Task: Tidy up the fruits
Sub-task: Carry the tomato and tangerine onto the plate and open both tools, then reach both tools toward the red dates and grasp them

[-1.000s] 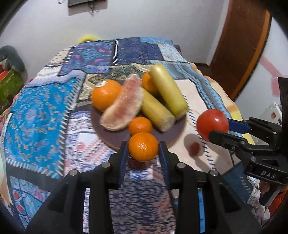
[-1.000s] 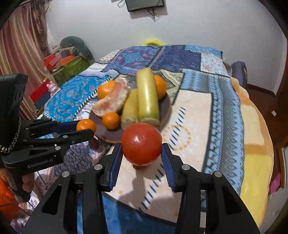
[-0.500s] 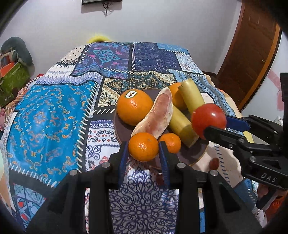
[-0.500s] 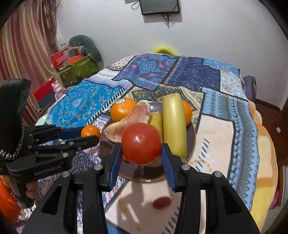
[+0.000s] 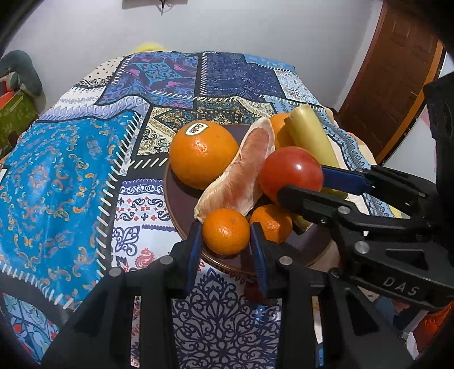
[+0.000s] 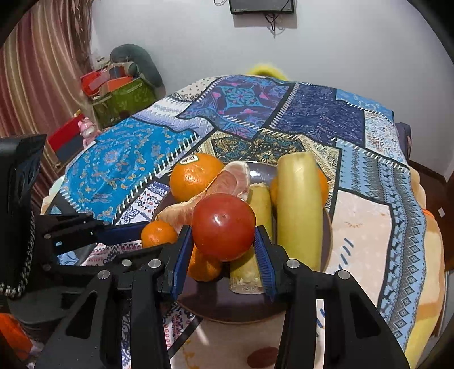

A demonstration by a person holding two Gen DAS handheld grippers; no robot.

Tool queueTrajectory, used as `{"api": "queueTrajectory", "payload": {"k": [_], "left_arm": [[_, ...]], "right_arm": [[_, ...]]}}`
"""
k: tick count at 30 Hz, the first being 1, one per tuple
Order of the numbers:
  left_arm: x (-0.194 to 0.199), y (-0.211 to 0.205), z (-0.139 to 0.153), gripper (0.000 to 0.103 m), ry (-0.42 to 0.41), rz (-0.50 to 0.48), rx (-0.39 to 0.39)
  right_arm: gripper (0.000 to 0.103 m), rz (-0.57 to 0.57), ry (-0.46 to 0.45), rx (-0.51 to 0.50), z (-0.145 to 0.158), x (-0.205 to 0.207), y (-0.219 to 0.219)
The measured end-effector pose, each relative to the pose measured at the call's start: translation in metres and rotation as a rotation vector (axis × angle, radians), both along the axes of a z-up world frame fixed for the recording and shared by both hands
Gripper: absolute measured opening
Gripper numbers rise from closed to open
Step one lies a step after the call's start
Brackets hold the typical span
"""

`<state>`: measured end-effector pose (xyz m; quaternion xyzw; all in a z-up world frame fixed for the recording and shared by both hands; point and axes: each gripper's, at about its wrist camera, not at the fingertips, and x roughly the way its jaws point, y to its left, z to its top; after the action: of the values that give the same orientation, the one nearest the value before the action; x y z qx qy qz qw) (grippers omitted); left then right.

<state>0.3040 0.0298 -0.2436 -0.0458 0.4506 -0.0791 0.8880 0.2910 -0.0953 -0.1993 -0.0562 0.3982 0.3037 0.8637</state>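
Note:
A dark round plate (image 5: 181,204) (image 6: 295,309) on the patchwork cloth holds a large stickered orange (image 5: 203,154) (image 6: 193,176), a peeled pomelo wedge (image 5: 241,176) (image 6: 232,177), two pale yellow-green stalks (image 5: 310,136) (image 6: 298,210), a small mandarin (image 5: 273,222) and another orange behind. My left gripper (image 5: 226,232) is shut on a small mandarin (image 5: 226,231) (image 6: 157,232) over the plate's near rim. My right gripper (image 6: 222,230) is shut on a red tomato (image 6: 222,225) (image 5: 290,173), held above the fruit on the plate.
The patchwork tablecloth (image 5: 62,176) (image 6: 369,176) covers the round table. Boxes and bags (image 6: 119,93) are stacked by the far left wall near a curtain. A brown door (image 5: 397,71) stands at the right. A wall-mounted device (image 6: 261,5) hangs behind.
Both grippers have carried their fruit towards the plate: the mandarin now hangs over its near rim and the tomato over the fruit pile. Grips are unchanged.

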Motion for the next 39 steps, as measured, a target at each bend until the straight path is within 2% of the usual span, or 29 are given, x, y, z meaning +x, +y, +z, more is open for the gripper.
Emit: {"api": "queueTrajectory", "payload": {"k": [8,12,26,29,31,34,39], "left_arm": [[0.0,-0.004,-0.002,0.034,0.006,0.0,0.019],[-0.004,-0.004,0.003,0.038,0.004,0.01,0.028],[-0.041,-0.008,0.045,0.039,-0.055,0.025,0.059],[-0.053,-0.009,0.053,0.049,-0.068,0.033,0.064],[-0.059,-0.009,0.055,0.06,-0.071,0.042,0.066],[-0.066,-0.01,0.051,0.064,-0.049,0.044,0.07],[-0.067,-0.015,0.033,0.065,0.023,0.036,0.074]], "right_arm": [[0.042,-0.006,0.034,0.031,-0.002,0.003,-0.004],[0.042,-0.003,0.029,0.02,0.0,-0.003,-0.003],[0.043,-0.048,-0.014,0.022,0.027,-0.033,-0.032],[0.047,-0.067,-0.023,0.028,0.034,-0.041,-0.042],[0.048,-0.077,-0.031,0.025,0.037,-0.046,-0.048],[0.048,-0.095,-0.031,0.017,0.038,-0.052,-0.055],[0.048,-0.116,0.001,-0.002,0.028,-0.057,-0.064]]}}
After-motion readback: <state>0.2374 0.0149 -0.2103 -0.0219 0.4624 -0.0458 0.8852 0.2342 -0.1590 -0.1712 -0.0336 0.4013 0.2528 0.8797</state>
